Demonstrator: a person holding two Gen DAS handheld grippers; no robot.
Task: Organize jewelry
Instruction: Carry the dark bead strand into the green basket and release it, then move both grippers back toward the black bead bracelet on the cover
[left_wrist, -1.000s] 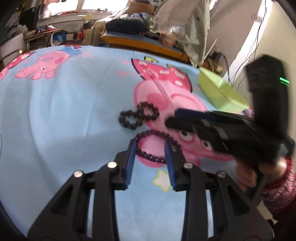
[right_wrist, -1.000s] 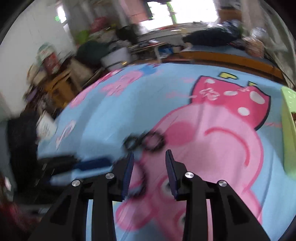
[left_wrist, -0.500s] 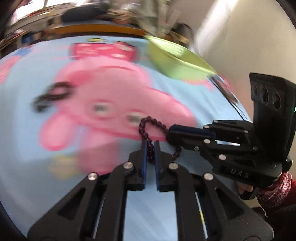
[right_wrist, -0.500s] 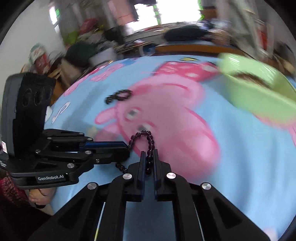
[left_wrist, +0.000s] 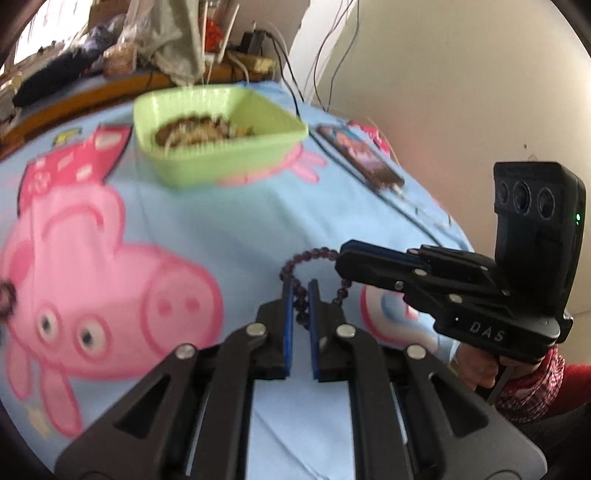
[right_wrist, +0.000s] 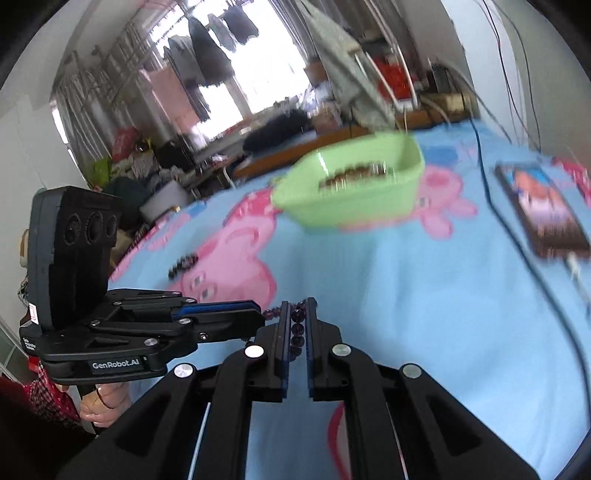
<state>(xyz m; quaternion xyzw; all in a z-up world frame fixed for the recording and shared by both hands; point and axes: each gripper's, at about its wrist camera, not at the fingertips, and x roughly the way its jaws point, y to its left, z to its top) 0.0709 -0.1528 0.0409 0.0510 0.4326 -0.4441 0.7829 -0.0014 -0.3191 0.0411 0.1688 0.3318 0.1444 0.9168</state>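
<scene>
Both grippers clamp one dark bead bracelet (left_wrist: 300, 297) at frame centre: left gripper (left_wrist: 300, 291), right gripper (right_wrist: 297, 314). Green tub (left_wrist: 218, 129) waits upper centre. Risk: hands pulling apart could snap string; uneven release drops beads short on blue cloth (left_wrist: 258, 214).

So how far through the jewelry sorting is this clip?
Partway. Done: the green bin already holds a pile of what looks like beaded pieces. In hand: both the left gripper and the right gripper are shut on one dark purple bead bracelet, carried above the cartoon-pig sheet short of the bin. Left: a dark beaded piece lies on the sheet.
</scene>
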